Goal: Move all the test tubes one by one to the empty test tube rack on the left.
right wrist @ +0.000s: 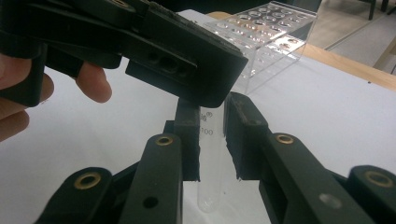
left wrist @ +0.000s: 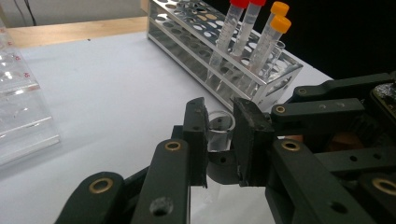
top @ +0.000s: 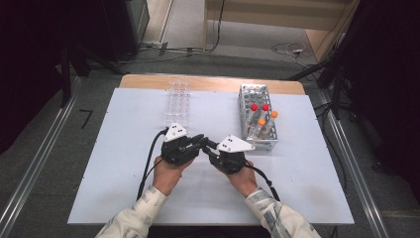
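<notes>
The clear glass tube [right wrist: 208, 163], open-mouthed and marked 100, sits clamped between both my tools: my right gripper [right wrist: 212, 140] and left gripper [left wrist: 219, 140] pinch it narrowly.

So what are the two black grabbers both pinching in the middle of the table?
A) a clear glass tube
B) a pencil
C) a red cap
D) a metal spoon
A: the left gripper and the right gripper both clamp the same clear glass tube, its open rim showing between the left one's jaws.
</notes>
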Demonstrator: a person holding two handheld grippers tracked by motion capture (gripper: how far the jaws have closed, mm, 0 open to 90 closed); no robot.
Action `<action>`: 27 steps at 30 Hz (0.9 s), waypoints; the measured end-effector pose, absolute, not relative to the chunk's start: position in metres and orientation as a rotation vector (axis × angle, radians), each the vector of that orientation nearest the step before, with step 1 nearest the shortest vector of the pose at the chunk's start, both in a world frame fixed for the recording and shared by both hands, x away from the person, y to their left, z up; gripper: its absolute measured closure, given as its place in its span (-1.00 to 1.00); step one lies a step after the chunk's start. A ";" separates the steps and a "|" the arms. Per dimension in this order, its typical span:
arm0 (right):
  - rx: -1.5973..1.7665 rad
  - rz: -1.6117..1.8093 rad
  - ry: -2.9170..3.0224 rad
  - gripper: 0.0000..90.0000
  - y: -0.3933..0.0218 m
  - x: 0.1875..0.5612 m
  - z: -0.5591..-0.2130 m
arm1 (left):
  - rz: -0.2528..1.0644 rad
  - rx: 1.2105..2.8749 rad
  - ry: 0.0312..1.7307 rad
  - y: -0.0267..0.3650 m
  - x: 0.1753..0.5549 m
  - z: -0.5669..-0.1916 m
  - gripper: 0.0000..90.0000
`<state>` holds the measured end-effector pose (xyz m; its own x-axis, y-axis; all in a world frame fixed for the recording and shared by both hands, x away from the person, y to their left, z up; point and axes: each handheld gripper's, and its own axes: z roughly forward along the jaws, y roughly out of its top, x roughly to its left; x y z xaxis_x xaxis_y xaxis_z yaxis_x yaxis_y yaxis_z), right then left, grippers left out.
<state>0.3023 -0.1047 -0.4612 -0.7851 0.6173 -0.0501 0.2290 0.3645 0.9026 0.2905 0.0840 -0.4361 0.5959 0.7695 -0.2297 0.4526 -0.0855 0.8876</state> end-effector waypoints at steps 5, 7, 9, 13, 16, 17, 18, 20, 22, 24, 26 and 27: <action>0.741 1.421 2.260 0.24 -0.107 0.303 -0.459 | 0.365 1.709 1.022 0.086 0.291 -0.435 0.70; 0.732 1.417 2.268 0.08 -0.112 0.304 -0.456 | 0.373 1.693 1.038 0.090 0.293 -0.433 0.70; 0.741 1.423 2.264 0.05 -0.118 0.303 -0.455 | 0.393 1.676 1.061 0.096 0.298 -0.432 0.70; 0.756 1.434 2.263 0.00 -0.129 0.299 -0.452 | 0.403 1.653 1.081 0.103 0.303 -0.429 0.70; 0.750 1.431 2.264 -0.01 -0.134 0.298 -0.451 | 0.412 1.636 1.096 0.109 0.308 -0.423 0.70; 0.751 1.439 2.256 -0.01 -0.140 0.296 -0.450 | 0.415 1.628 1.100 0.111 0.310 -0.419 0.70; 0.757 1.440 2.253 -0.01 -0.142 0.295 -0.450 | 0.424 1.624 1.100 0.112 0.313 -0.414 0.70; 0.766 1.437 2.254 -0.01 -0.146 0.295 -0.449 | 0.445 1.629 1.098 0.113 0.317 -0.408 0.70; 0.779 1.430 2.253 -0.01 -0.150 0.294 -0.449 | 0.451 1.631 1.099 0.113 0.319 -0.405 0.70; 0.789 1.428 2.248 -0.01 -0.155 0.294 -0.448 | 0.467 1.628 1.105 0.115 0.323 -0.401 0.70; 0.803 1.426 2.241 -0.01 -0.159 0.293 -0.447 | 0.478 1.622 1.115 0.117 0.328 -0.399 0.70; 0.803 1.429 2.238 -0.01 -0.161 0.293 -0.447 | 0.485 1.621 1.121 0.118 0.331 -0.398 0.70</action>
<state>0.2927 -0.1614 -0.4470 -0.7711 0.6367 -0.0023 0.2659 0.3253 0.9075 0.3306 0.1182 -0.3983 0.4777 0.8506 -0.2198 0.4220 -0.0028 0.9066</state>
